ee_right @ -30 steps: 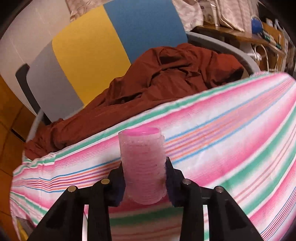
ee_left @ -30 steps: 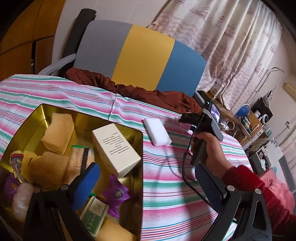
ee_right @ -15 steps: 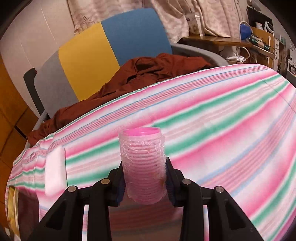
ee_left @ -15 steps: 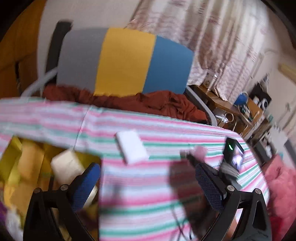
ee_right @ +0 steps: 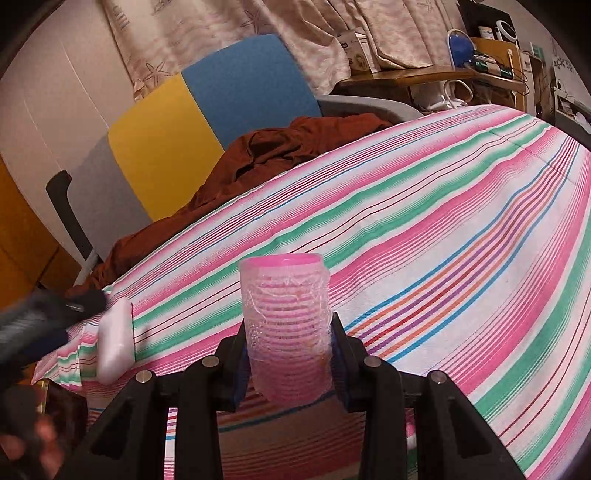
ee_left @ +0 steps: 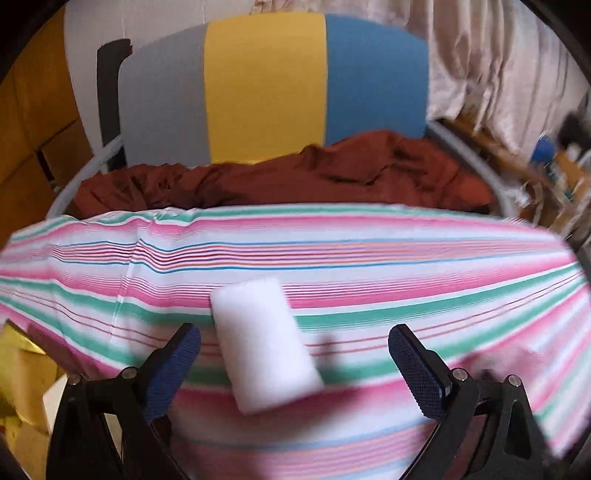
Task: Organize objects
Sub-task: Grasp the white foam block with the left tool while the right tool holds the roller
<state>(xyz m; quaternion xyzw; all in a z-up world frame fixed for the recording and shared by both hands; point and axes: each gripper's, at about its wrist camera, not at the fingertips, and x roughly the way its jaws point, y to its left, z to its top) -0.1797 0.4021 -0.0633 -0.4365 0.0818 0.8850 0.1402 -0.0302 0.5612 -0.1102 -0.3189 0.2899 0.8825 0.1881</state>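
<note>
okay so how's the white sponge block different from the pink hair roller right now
The white sponge block is a flat rectangular slab lying on the striped tablecloth; the pink hair roller is a ribbed cylinder standing upright. The block is plain white and opaque, the roller translucent pink. The block lies free between the open left gripper's fingers, while the right gripper is clamped on the roller. Both are small, light items, neither in the gold tin.

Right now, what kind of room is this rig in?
Probably a lived-in home room, not a lab: a striped tablecloth, patterned curtains, and a rust-coloured garment dumped on a colour-block chair.
</note>
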